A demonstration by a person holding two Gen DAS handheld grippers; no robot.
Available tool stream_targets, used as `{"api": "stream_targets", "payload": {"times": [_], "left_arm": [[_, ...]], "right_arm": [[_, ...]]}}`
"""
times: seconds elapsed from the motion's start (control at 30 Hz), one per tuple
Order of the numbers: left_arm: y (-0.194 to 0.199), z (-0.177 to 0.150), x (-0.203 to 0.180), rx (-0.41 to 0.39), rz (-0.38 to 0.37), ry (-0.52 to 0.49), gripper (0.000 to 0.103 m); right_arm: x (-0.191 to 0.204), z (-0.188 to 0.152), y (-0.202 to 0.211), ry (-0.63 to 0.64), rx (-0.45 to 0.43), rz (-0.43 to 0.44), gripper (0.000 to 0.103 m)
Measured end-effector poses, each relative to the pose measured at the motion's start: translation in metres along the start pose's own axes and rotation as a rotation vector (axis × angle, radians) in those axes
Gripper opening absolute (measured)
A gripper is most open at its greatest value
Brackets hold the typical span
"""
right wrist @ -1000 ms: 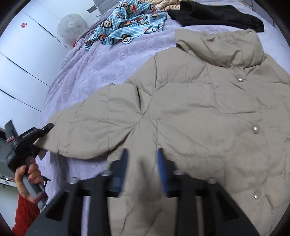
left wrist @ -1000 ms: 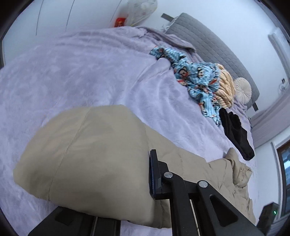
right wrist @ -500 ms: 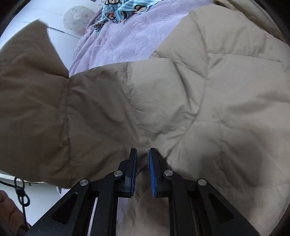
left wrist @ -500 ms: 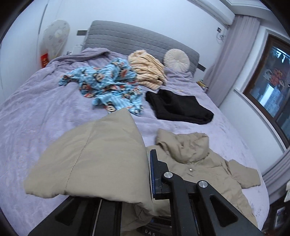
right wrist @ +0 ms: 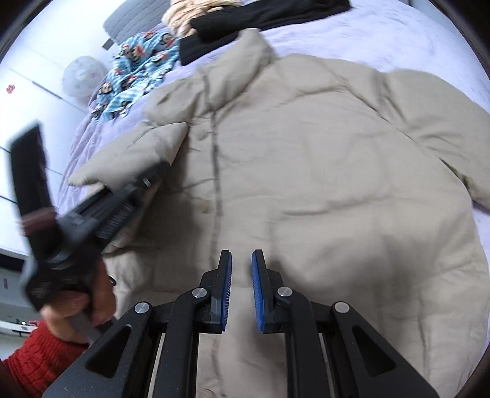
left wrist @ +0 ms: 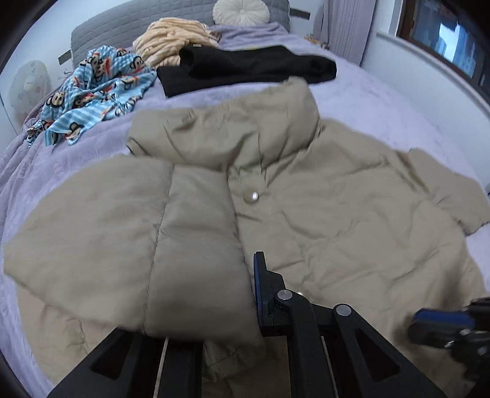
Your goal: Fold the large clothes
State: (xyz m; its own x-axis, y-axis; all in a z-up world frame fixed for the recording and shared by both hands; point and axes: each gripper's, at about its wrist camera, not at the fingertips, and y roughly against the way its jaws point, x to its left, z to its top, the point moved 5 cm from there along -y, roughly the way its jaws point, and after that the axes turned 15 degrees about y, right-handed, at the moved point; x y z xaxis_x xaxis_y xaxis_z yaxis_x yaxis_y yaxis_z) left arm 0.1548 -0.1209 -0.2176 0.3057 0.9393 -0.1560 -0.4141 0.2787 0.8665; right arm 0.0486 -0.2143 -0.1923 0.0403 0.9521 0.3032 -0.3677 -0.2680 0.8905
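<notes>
A beige puffer jacket (left wrist: 321,196) lies front-up on the lavender bed (left wrist: 382,91), collar toward the headboard. My left gripper (left wrist: 245,294) is shut on the jacket's left sleeve (left wrist: 128,245) and holds it folded over the chest; its left finger is hidden under the fabric. In the right wrist view the left gripper (right wrist: 153,177) grips the sleeve (right wrist: 131,153) above the jacket (right wrist: 337,183). My right gripper (right wrist: 241,287) hovers over the jacket's lower front, jaws a little apart and empty. It shows blurred in the left wrist view (left wrist: 441,321).
A black garment (left wrist: 245,69), a blue monkey-print cloth (left wrist: 92,88) and a yellow striped blanket (left wrist: 171,38) lie near the grey headboard (left wrist: 122,24). A round white cushion (left wrist: 240,12) sits by it. A window (left wrist: 444,46) is at the right.
My left gripper carried the sleeve up and across over the jacket's chest. My right gripper pulled back from the jacket's left side to above its lower front and opened slightly.
</notes>
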Motion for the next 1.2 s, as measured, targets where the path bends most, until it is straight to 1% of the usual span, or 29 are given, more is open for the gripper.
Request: {"api": "stream_targets", "payload": {"times": [0.03, 0.07, 0.13, 0.17, 0.2, 0.3, 0.4, 0.43, 0.47, 0.5, 0.53, 0.6, 0.63, 0.73, 0.77, 0.83, 0.9, 0.93, 1.03, 1.07, 1.1, 1.13, 1.2], "left_arm": [[-0.006, -0.007, -0.003, 0.003, 0.03, -0.023, 0.011], [-0.009, -0.01, -0.003, -0.006, 0.046, -0.042, 0.018], [-0.007, -0.015, -0.009, -0.016, 0.045, -0.082, 0.046], [-0.003, -0.016, -0.01, -0.031, 0.052, -0.092, 0.073], [0.002, -0.016, -0.012, -0.051, 0.053, -0.101, 0.085], [0.029, -0.016, -0.014, -0.063, 0.017, -0.132, 0.085], [0.071, -0.017, 0.004, -0.095, -0.029, -0.102, 0.085], [0.088, -0.02, 0.018, -0.122, -0.015, -0.073, 0.085], [0.101, -0.021, 0.033, -0.148, 0.013, -0.043, 0.085], [0.11, -0.022, 0.051, -0.165, 0.044, -0.01, 0.085], [0.118, -0.026, 0.074, -0.178, 0.097, 0.038, 0.085], [0.125, -0.035, 0.121, -0.182, 0.211, 0.128, 0.085], [0.124, -0.044, 0.147, -0.163, 0.275, 0.173, 0.085], [0.109, -0.073, 0.196, -0.072, 0.39, 0.222, 0.085], [0.105, -0.08, 0.203, -0.058, 0.413, 0.216, 0.085], [0.093, -0.089, 0.209, -0.04, 0.443, 0.175, 0.085], [0.082, -0.086, 0.208, -0.055, 0.452, 0.163, 0.085], [0.077, -0.083, 0.209, -0.069, 0.457, 0.176, 0.085], [0.067, -0.069, 0.223, -0.109, 0.491, 0.264, 0.085], [0.064, -0.064, 0.232, -0.105, 0.484, 0.307, 0.085], [0.064, -0.065, 0.238, -0.101, 0.465, 0.352, 0.085], [0.063, -0.067, 0.244, -0.099, 0.443, 0.394, 0.085], [0.063, -0.068, 0.248, -0.099, 0.432, 0.421, 0.085]], "right_arm": [[-0.009, -0.004, -0.001, -0.014, 0.005, 0.003, 0.015], [-0.014, -0.006, -0.003, -0.024, 0.009, 0.006, 0.015], [-0.022, -0.01, -0.008, -0.041, 0.018, 0.016, 0.015], [-0.024, -0.013, -0.009, -0.046, 0.019, 0.021, 0.015], [-0.027, -0.013, -0.01, -0.049, 0.018, 0.025, 0.015], [-0.028, -0.008, -0.011, -0.054, 0.008, 0.024, 0.015], [-0.028, -0.01, 0.0, -0.025, -0.003, -0.016, 0.016], [-0.027, -0.011, 0.006, -0.001, -0.007, -0.033, 0.024], [-0.019, -0.006, 0.01, 0.038, -0.014, -0.06, 0.043], [-0.012, -0.003, 0.015, 0.076, -0.025, -0.084, 0.057], [-0.002, 0.002, 0.02, 0.123, -0.047, -0.108, 0.077], [0.027, 0.015, 0.025, 0.235, -0.095, -0.129, 0.079], [0.042, 0.02, 0.024, 0.293, -0.102, -0.137, 0.079], [0.093, 0.032, 0.005, 0.5, -0.091, -0.216, 0.079], [0.111, 0.035, -0.007, 0.581, -0.083, -0.251, 0.079], [0.138, 0.04, -0.024, 0.701, -0.085, -0.304, 0.079], [0.163, 0.045, -0.043, 0.803, -0.098, -0.353, 0.079], [0.171, 0.049, -0.053, 0.832, -0.097, -0.372, 0.079], [0.188, 0.064, -0.077, 0.869, -0.069, -0.418, 0.079], [0.189, 0.069, -0.08, 0.864, -0.071, -0.424, 0.079], [0.187, 0.078, -0.08, 0.839, -0.085, -0.429, 0.079], [0.178, 0.089, -0.074, 0.783, -0.109, -0.431, 0.079], [0.149, 0.105, -0.057, 0.638, -0.159, -0.441, 0.079]]}}
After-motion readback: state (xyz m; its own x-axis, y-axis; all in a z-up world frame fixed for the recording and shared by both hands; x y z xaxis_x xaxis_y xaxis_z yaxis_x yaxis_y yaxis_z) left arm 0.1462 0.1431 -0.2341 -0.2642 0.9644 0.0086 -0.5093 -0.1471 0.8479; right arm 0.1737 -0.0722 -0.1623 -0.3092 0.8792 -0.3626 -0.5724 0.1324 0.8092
